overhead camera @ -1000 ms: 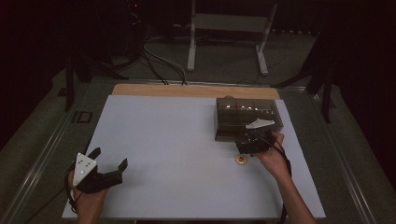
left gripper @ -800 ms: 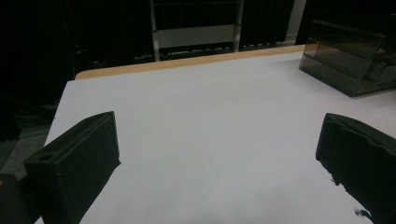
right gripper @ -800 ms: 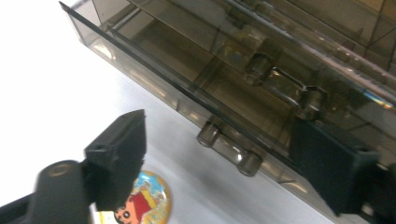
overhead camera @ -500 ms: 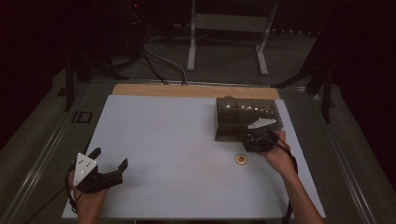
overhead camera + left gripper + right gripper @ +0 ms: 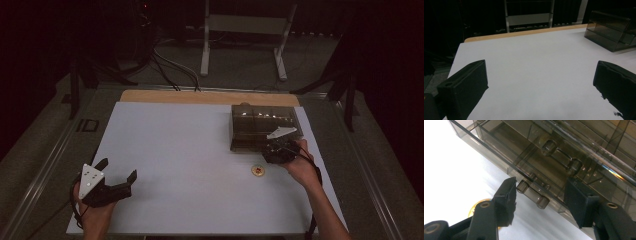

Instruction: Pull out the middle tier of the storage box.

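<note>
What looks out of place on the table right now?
One small gold disc lies loose on the white sheet, just in front of the smoky drawer box, which sits square. No spill or damage shows.

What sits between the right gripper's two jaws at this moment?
In the right gripper view, the lower drawer's bar handle on the smoky plastic drawer box sits between the jaws of the right gripper; the pads aren't pressing it yet.

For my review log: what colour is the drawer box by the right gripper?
Smoky, see-through grey-brown box, clearest in the right gripper view.
</note>
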The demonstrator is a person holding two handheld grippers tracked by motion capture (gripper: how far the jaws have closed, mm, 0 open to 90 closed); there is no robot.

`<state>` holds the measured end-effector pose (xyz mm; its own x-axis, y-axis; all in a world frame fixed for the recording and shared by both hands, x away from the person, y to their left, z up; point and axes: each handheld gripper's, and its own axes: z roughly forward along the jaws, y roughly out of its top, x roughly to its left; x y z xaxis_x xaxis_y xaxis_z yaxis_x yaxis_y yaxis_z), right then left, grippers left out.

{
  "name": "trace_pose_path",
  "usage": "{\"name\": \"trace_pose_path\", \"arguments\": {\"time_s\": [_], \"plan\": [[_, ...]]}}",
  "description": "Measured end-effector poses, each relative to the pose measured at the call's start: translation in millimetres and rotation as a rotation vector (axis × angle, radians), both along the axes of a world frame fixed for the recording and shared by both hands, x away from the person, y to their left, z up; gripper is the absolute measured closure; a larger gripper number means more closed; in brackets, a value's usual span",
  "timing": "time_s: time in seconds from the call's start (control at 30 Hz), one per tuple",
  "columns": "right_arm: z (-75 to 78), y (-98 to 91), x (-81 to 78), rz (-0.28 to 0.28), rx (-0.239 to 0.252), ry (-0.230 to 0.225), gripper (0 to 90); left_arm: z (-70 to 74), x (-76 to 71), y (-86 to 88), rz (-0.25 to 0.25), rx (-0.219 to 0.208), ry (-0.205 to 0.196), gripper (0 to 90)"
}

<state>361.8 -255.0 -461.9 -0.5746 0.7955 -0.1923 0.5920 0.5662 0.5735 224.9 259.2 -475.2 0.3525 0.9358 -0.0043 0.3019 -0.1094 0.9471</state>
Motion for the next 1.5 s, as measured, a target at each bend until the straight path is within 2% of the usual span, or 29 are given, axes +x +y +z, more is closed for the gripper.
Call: {"name": "trace_pose_path", "arguments": {"time_s": [0.27, 0.77, 1.5], "plan": [[-3.4, 1.6, 4.9, 0.012, -0.014, 0.018, 43.2, 0.2, -0.5, 1.4, 0.004, -0.004, -0.001, 0.9], [-2.1, 3.0, -1.4, 0.043, -0.05, 0.028, 46.3, 0.0, -0.3, -0.1, 0.0, -0.002, 0.0, 0.9], [-1.9, 1.5, -15.9, 0.054, -0.018, 0.02, 48.8, 0.0, -0.4, -0.2, 0.0, -0.001, 0.001, 0.9]]}}
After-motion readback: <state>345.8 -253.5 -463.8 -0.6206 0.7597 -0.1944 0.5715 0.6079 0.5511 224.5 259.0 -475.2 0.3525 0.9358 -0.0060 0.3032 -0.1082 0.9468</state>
